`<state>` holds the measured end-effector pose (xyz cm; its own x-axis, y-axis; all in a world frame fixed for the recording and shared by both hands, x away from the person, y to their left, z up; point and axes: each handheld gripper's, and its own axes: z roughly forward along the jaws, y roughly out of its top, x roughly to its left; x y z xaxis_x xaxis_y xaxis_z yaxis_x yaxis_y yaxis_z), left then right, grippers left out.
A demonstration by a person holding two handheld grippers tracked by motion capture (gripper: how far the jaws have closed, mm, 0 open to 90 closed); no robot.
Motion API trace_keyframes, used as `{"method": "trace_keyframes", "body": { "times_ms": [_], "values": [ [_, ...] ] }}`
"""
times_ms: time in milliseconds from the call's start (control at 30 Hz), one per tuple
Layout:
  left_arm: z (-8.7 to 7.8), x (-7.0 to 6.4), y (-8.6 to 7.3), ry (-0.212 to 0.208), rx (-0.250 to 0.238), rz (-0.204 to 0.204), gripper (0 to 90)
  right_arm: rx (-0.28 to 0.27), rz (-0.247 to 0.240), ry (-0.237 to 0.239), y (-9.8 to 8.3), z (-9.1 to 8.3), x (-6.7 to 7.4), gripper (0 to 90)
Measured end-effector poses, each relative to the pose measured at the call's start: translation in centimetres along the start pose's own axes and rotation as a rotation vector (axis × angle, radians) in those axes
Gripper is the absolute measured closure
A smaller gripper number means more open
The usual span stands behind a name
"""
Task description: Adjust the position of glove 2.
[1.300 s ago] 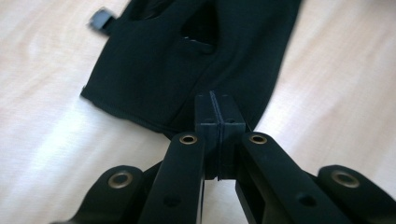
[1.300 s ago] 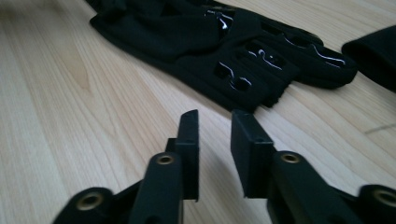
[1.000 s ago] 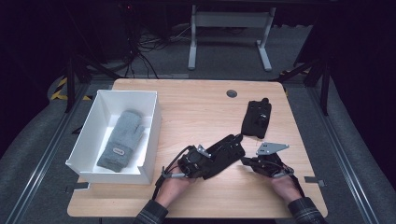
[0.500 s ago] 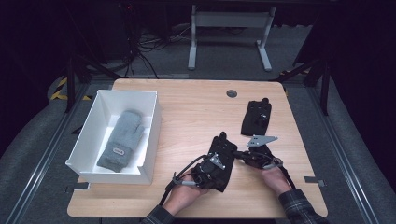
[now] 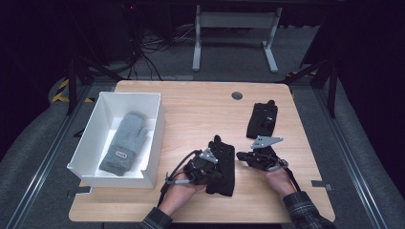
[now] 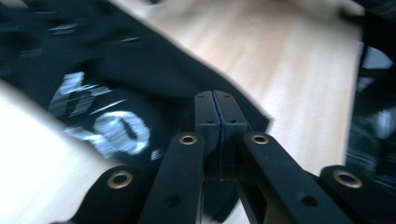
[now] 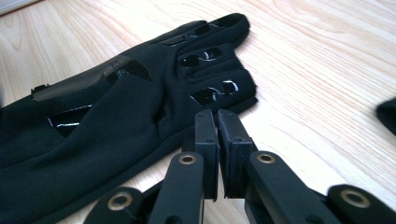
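High view: you are holding both grippers, left (image 5: 213, 160) and right (image 5: 241, 156), with jaws closed, empty, flanking the flat black fabric glove (image 5: 222, 167) at six o'clock on the table.

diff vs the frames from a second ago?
The near black glove has turned from slanting across the table to lying lengthwise, fingers away from the person, now flat on the table. The left claw came round over its near edge; the right claw edged in beside it. Both claws are shut. Far black glove, white box and grey mitten unchanged.
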<state>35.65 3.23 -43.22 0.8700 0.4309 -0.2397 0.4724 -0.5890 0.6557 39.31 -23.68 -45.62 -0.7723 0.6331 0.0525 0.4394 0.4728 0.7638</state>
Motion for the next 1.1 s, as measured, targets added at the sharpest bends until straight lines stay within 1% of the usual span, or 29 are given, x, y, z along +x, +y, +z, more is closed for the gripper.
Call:
{"method": "trace_keyframes", "body": {
  "times_ms": [100, 167, 200, 267, 333, 367, 400, 433, 467, 500, 533, 567, 600, 700, 767, 867, 900, 933, 967, 1000, 1033, 1100],
  "values": [
    [-1.1, 0.8, -0.8, 0.053, -0.006, -0.009, 87.9, -0.007, 0.004, -0.006, -0.1, -0.4, -0.1, 87.4],
    [-1.5, 1.1, -1.4, 0.063, -0.009, -0.007, 83.6, -0.010, 0.000, -0.006, -0.1, -0.7, -0.2, 87.2],
    [-1.9, 1.2, -1.8, 0.078, -0.008, -0.002, 80.1, -0.015, -0.004, -0.010, -0.1, -0.9, -0.2, 86.6],
    [-2.2, 1.2, -2.5, 0.081, -0.018, 0.006, 72.5, -0.021, -0.003, -0.010, -0.1, -1.2, -0.3, 86.3],
    [-2.4, 0.9, -3.4, 0.096, -0.019, 0.031, 63.2, -0.025, -0.002, -0.014, -0.1, -1.4, -0.4, 86.1],
    [-2.4, 0.7, -3.8, 0.102, -0.012, 0.050, 58.4, -0.029, 0.002, -0.015, -0.1, -1.5, -0.5, 86.1],
    [-2.5, 0.5, -4.2, 0.119, -0.004, 0.065, 53.9, -0.028, 0.002, -0.022, 0.0, -1.6, -0.6, 86.3],
    [-2.5, 0.4, -4.5, 0.122, -0.003, 0.069, 48.5, -0.031, 0.004, -0.025, 0.0, -1.7, -0.9, 87.3],
    [-2.4, 0.4, -5.1, 0.120, 0.002, 0.065, 44.6, -0.029, 0.004, -0.028, 0.0, -1.8, -1.1, 88.5],
    [-2.3, 0.3, -5.4, 0.129, 0.008, 0.058, 39.4, -0.027, 0.003, -0.033, 0.1, -1.9, -1.4, 90.0],
    [-2.3, 0.3, -5.4, 0.129, 0.008, 0.058, 36.6, -0.028, 0.004, -0.036, 0.3, -2.1, -1.7, 90.0],
    [-2.2, 0.2, -5.8, 0.132, 0.010, 0.056, 36.6, -0.028, 0.004, -0.036, 0.3, -2.1, -1.7, 90.0],
    [-2.1, 0.1, -6.0, 0.132, 0.018, 0.058, 33.2, -0.027, 0.007, -0.040, 0.4, -2.2, -2.1, 90.0],
    [-1.7, -0.3, -6.7, 0.160, 0.042, 0.084, 26.1, -0.032, 0.029, -0.062, 1.0, -2.7, -3.5, 90.0],
    [-1.6, -0.3, -6.8, 0.151, 0.054, 0.080, 21.9, -0.035, 0.040, -0.084, 1.4, -2.9, -4.5, 90.0],
    [-1.5, -0.2, -6.9, 0.149, 0.044, 0.083, 17.5, -0.043, 0.057, -0.115, 1.7, -3.0, -5.8, 90.0],
    [-1.4, -0.2, -6.9, 0.144, 0.045, 0.095, 16.2, -0.047, 0.063, -0.125, 1.8, -3.0, -6.3, 90.0],
    [-1.3, -0.3, -7.1, 0.161, 0.046, 0.108, 15.4, -0.049, 0.070, -0.140, 1.9, -3.0, -6.8, 90.0],
    [-1.2, -0.3, -7.2, 0.169, 0.044, 0.132, 14.7, -0.046, 0.081, -0.157, 2.1, -2.9, -7.4, 90.0],
    [-1.2, -0.2, -7.3, 0.170, 0.037, 0.142, 12.4, -0.042, 0.087, -0.170, 2.2, -2.8, -7.9, 90.0],
    [-1.2, -0.2, -7.3, 0.170, 0.037, 0.142, 10.4, -0.042, 0.087, -0.170, 2.2, -2.8, -7.9, 90.0],
    [-1.1, -0.1, -7.6, 0.160, 0.015, 0.145, 9.2, -0.032, 0.105, -0.196, 2.2, -2.4, -8.9, 90.0]
  ]
}}
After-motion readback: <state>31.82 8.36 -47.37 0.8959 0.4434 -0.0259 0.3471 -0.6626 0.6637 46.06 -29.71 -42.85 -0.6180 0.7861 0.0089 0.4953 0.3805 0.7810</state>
